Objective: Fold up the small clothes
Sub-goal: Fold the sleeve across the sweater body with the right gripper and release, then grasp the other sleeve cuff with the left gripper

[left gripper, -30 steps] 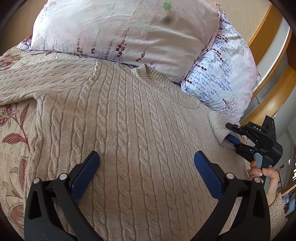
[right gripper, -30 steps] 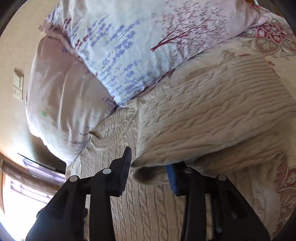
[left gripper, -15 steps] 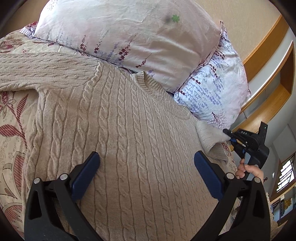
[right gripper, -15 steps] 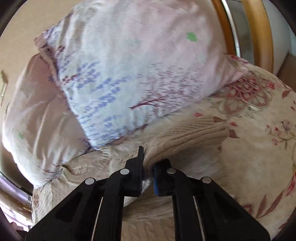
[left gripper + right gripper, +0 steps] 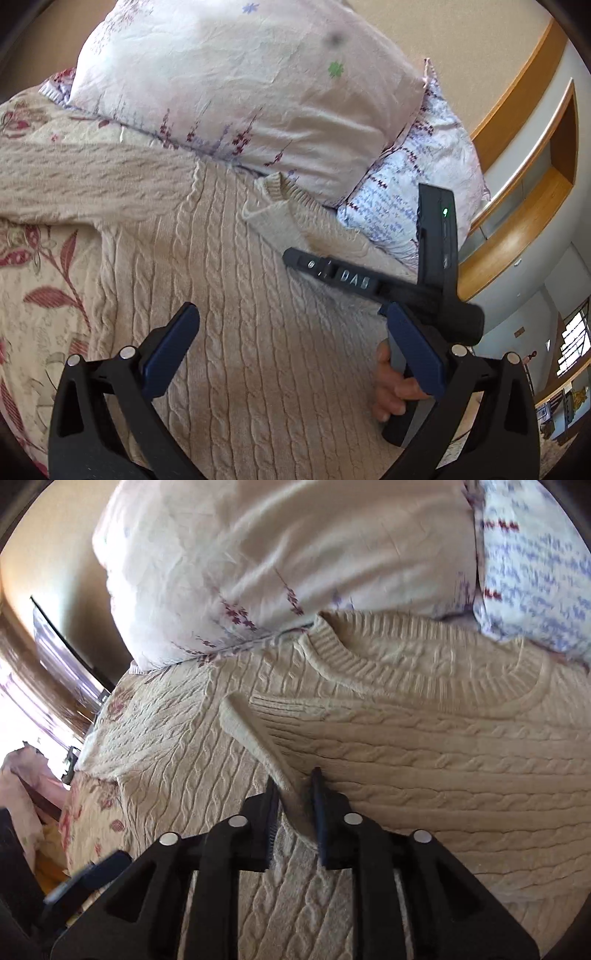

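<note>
Your right gripper [image 5: 295,794] was opening, the sleeve [image 5: 258,734] between its jaws, laid across the sweater [image 5: 221,295] on the bed [image 5: 37,277]. Let go gently. Your left gripper [image 5: 291,350] hung wide open above, holding nothing.

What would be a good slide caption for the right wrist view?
Right tongs opening around the folded sleeve, laid across the cable-knit sweater near two pillows.

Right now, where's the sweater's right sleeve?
Right wrist view: the sleeve lies folded across the sweater's chest, just below the collar, its cuff between the right gripper's opening jaws.
</note>
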`<state>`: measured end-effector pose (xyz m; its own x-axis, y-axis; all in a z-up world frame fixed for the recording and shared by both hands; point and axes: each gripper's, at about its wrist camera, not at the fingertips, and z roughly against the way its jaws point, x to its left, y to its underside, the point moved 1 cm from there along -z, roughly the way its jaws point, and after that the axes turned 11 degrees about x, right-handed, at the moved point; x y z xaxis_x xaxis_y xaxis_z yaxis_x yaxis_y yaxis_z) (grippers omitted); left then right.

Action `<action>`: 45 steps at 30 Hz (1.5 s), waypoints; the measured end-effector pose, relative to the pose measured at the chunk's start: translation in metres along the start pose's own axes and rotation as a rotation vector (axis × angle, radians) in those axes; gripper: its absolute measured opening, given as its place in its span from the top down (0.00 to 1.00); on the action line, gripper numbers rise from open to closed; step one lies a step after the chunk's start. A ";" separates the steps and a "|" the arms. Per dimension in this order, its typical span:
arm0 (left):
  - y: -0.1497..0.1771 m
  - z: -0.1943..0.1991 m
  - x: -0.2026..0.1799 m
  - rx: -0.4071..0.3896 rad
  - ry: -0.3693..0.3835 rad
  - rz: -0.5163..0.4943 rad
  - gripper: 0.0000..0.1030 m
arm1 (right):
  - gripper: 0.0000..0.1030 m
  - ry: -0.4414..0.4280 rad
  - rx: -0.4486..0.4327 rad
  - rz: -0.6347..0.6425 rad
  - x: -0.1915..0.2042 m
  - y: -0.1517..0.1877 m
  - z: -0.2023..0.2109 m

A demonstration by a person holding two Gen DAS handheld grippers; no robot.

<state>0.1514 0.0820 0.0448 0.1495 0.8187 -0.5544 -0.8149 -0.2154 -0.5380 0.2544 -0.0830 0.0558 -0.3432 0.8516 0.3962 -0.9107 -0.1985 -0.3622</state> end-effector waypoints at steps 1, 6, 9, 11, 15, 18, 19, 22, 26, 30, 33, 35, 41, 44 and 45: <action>-0.006 0.005 -0.004 0.001 0.005 -0.023 0.02 | 0.40 -0.039 0.006 0.003 0.001 0.003 0.007; -0.040 -0.007 -0.014 0.062 0.020 -0.010 0.02 | 0.27 -0.194 -0.117 -0.224 -0.047 0.032 0.071; -0.051 -0.037 -0.008 0.159 0.057 0.077 0.15 | 0.29 -0.269 -0.193 -0.454 -0.101 0.062 0.101; -0.054 -0.056 -0.003 0.216 0.066 0.133 0.29 | 0.37 -0.272 -0.237 -0.597 -0.135 0.090 0.116; -0.053 -0.079 0.009 0.267 0.030 0.243 0.37 | 0.45 -0.198 -0.278 -0.816 -0.191 0.133 0.134; -0.057 -0.086 0.018 0.250 -0.011 0.289 0.40 | 0.58 -0.181 -0.295 -0.895 -0.211 0.143 0.131; -0.059 -0.088 0.021 0.240 -0.017 0.301 0.46 | 0.59 -0.170 -0.311 -0.904 -0.215 0.144 0.132; -0.067 -0.097 0.031 0.223 -0.031 0.327 0.73 | 0.59 -0.129 -0.316 -0.896 -0.211 0.141 0.132; -0.071 -0.106 0.046 0.236 0.002 0.374 0.92 | 0.59 -0.114 -0.328 -0.885 -0.207 0.140 0.131; -0.075 -0.095 0.043 0.202 -0.007 0.332 0.92 | 0.78 -0.081 -0.370 -0.918 -0.220 0.140 0.139; -0.078 -0.085 0.042 0.175 -0.026 0.296 0.92 | 0.90 -0.027 -0.438 -0.873 -0.213 0.143 0.150; -0.079 -0.086 0.047 0.177 -0.057 0.293 0.92 | 0.91 0.004 -0.436 -0.883 -0.214 0.147 0.148; -0.075 -0.091 0.050 0.202 -0.097 0.286 0.87 | 0.85 0.058 -0.361 -0.868 -0.209 0.146 0.139; -0.074 -0.074 0.051 0.197 -0.086 0.289 0.60 | 0.62 0.043 -0.342 -0.856 -0.201 0.148 0.144; -0.073 -0.063 0.052 0.183 -0.087 0.276 0.53 | 0.56 0.053 -0.341 -0.841 -0.196 0.149 0.147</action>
<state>0.2541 0.1067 0.0159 -0.1322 0.7868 -0.6029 -0.9061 -0.3425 -0.2483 0.1520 -0.3504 0.0482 0.4230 0.6730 0.6067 -0.7352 0.6463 -0.2044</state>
